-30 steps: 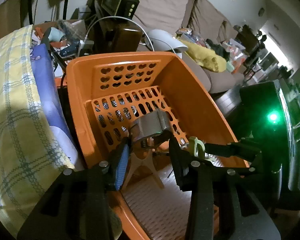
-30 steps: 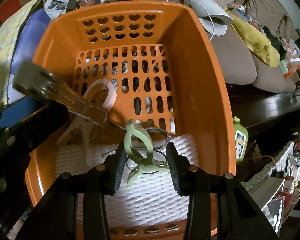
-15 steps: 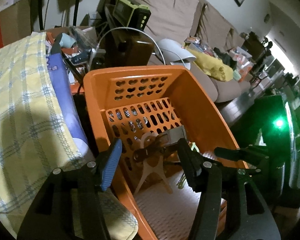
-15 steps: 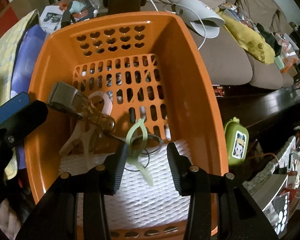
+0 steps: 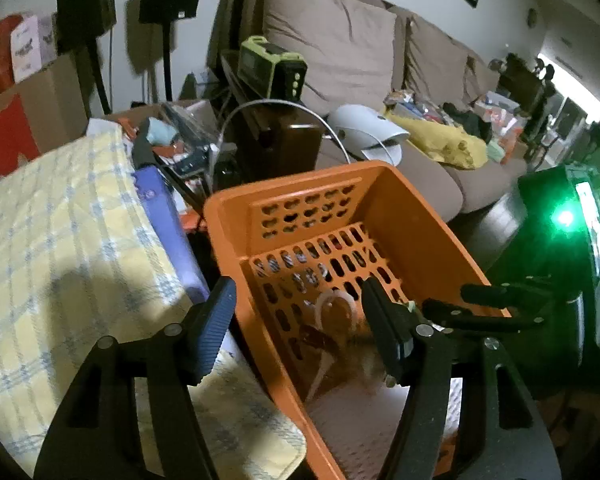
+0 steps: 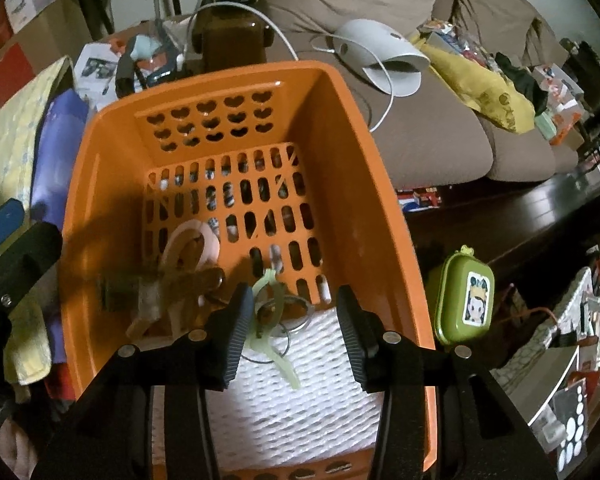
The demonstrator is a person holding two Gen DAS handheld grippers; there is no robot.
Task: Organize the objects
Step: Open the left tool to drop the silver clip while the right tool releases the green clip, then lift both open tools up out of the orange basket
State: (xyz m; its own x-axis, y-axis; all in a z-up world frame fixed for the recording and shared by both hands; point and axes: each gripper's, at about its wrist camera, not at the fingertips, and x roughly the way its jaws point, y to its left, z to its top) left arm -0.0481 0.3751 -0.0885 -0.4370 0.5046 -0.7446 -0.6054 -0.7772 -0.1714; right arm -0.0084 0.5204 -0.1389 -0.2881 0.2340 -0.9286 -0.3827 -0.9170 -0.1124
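Dropped clip [image 6: 160, 292] (blurred), lengthwise maybe crosswise.

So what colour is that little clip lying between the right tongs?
Pale green clip, resting on white foam; clearest in the right wrist view.

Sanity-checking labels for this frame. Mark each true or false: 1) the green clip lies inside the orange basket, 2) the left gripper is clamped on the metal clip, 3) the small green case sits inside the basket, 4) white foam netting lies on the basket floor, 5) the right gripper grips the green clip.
1) True: the green clip lies in the orange basket, with metal rings by it.
2) False: the left gripper is open with nothing between its pads; its jaws have just been opening, and the metal clip lies in the basket.
3) False: the small green case sits outside, beside the basket's wall.
4) True: white foam netting covers the near floor.
5) False: the right gripper is open above the clip.
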